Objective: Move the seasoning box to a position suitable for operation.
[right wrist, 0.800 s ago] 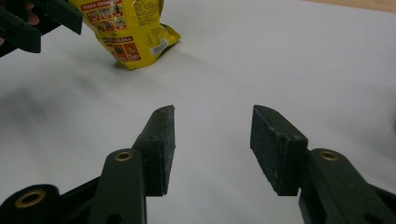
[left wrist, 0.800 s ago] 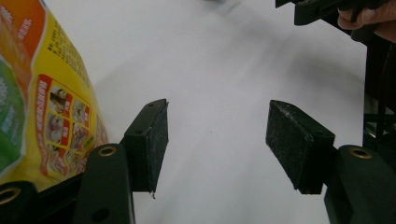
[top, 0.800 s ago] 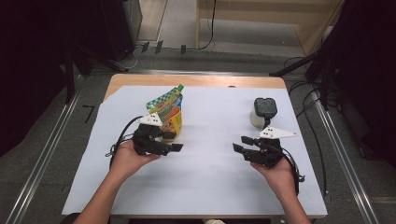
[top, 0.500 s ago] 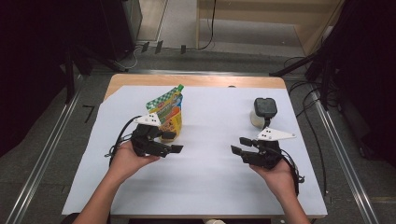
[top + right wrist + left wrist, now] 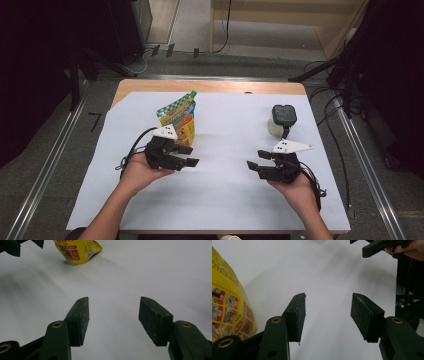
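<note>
We hold our left gripper just beside the yellow snack pouch, which stands upright on the white sheet. Its jaws are open with nothing between them. Our right gripper is open and empty too, well apart from the pouch. Nothing is picked up yet. We think all the work is left to do.

Glossy printed pouch; matt white table sheet
</note>
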`<state>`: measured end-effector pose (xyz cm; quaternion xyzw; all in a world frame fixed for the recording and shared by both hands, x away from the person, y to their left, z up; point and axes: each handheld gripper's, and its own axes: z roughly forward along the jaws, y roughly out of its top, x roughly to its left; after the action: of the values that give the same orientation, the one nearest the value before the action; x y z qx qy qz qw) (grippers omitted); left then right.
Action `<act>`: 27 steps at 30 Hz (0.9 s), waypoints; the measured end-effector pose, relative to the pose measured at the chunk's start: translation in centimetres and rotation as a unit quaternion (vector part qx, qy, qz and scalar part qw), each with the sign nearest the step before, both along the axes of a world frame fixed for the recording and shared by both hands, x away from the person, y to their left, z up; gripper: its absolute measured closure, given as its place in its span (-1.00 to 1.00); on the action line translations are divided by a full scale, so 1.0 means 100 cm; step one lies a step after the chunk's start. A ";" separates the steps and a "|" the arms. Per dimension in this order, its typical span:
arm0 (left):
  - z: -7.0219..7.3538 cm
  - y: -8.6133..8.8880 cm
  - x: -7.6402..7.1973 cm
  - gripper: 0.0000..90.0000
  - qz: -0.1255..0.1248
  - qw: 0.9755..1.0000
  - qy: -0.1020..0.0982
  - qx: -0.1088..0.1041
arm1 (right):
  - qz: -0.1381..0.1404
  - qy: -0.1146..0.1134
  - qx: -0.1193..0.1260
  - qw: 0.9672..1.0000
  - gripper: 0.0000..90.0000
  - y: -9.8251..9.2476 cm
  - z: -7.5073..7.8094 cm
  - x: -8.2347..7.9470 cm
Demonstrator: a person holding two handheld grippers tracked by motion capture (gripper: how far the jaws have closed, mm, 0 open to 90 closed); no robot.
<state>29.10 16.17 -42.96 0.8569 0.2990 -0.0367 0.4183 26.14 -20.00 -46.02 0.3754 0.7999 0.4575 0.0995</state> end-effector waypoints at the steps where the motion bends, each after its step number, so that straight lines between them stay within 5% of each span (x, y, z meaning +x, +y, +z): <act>1: 0.000 0.000 0.000 0.05 0.000 1.000 -0.002 -0.004 | 0.001 -0.002 0.001 1.000 -0.05 0.000 0.000 0.000; 3: 0.001 0.000 -0.001 0.05 -0.006 1.000 -0.017 -0.012 | 0.002 -0.004 0.005 1.000 -0.05 -0.001 0.000 0.000; 8: -0.002 -0.006 -0.003 -0.02 -0.017 1.000 -0.023 0.013 | 0.005 0.003 0.012 1.000 0.04 -0.001 -0.001 -0.001; 13: -0.002 -0.010 -0.004 -0.09 -0.032 0.999 -0.019 0.005 | 0.007 0.006 0.022 1.000 0.09 -0.002 0.000 -0.001; 21: -0.002 -0.006 -0.002 -0.15 -0.023 0.999 -0.022 0.008 | 0.000 0.012 0.020 1.000 0.14 -0.007 -0.002 0.001; 27: -0.002 -0.002 0.000 -0.17 -0.014 1.000 -0.020 0.011 | -0.021 0.005 0.014 1.000 0.07 -0.017 0.010 0.002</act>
<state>29.07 15.98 -43.20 0.8660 0.2791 -0.0218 0.4144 26.38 -21.70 -45.04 0.3958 0.7858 0.4645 0.1004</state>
